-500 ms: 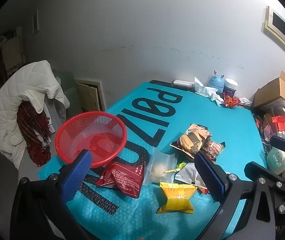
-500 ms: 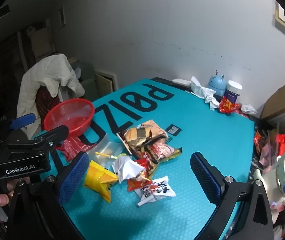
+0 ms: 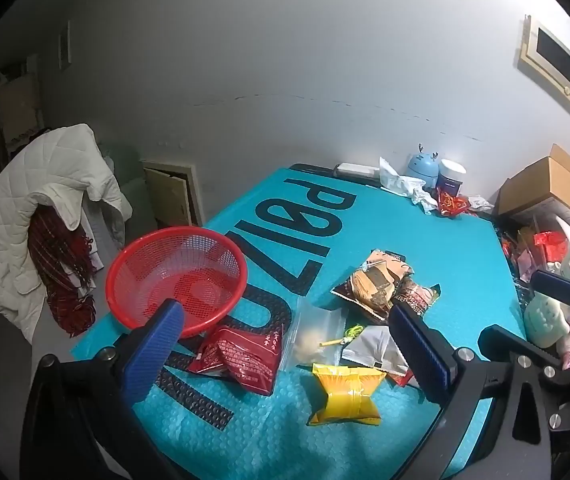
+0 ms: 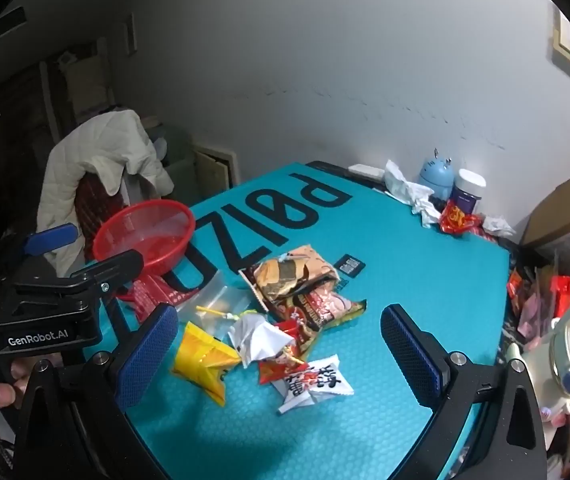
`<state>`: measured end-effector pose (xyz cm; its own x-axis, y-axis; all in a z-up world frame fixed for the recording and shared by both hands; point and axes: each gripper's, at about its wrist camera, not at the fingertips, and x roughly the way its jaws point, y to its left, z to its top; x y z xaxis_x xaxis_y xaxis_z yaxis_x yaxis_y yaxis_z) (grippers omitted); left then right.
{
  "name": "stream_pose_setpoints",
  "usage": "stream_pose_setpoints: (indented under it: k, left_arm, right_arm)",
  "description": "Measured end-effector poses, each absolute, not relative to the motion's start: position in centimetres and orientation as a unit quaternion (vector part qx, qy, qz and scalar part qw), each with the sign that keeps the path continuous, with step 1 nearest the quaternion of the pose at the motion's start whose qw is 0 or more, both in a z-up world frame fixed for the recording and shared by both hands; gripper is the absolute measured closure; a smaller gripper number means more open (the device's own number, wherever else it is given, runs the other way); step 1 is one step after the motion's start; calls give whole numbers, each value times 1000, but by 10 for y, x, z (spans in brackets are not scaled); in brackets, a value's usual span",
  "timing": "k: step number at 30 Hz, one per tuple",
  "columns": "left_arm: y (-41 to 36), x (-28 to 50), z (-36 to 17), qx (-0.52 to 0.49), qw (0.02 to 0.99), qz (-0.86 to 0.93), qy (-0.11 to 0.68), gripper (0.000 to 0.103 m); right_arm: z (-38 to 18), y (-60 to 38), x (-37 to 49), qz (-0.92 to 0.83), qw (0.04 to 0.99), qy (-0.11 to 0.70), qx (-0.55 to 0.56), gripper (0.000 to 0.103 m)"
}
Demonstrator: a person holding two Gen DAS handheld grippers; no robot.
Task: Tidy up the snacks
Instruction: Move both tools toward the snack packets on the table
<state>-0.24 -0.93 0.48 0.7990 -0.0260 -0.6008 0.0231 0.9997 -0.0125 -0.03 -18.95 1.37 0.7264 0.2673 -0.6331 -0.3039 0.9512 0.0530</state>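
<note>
A red mesh basket (image 3: 177, 276) (image 4: 145, 236) sits empty at the left of the teal mat. Snack packs lie in a loose pile in the middle: a red pack (image 3: 241, 360), a clear zip bag (image 3: 317, 336), a yellow pack (image 3: 345, 396) (image 4: 201, 360), a brown-orange pack (image 3: 377, 280) (image 4: 293, 272) and a white pack with red print (image 4: 313, 380). My left gripper (image 3: 285, 344) is open and empty above the red pack and zip bag. My right gripper (image 4: 277, 340) is open and empty above the pile; the left gripper's body (image 4: 45, 304) shows at its left.
A blue figurine (image 3: 423, 168), a jar (image 3: 451, 176), crumpled tissue (image 3: 401, 184) and a red wrapper (image 3: 451, 204) stand at the mat's far edge. A cardboard box (image 3: 549, 188) and clutter lie to the right. A chair with a white jacket (image 3: 45, 208) stands left.
Both grippers have barely shifted; the views are nearly the same. Nothing on the mat has moved.
</note>
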Motion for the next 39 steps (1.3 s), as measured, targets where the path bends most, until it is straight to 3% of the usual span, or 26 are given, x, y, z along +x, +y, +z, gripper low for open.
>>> stream_pose_setpoints:
  k: [39]
  left_arm:
    - [-1,-5,11,-2,946,-22,323,0]
  right_arm:
    - [16,-187,-5,157,931,328,-32,0]
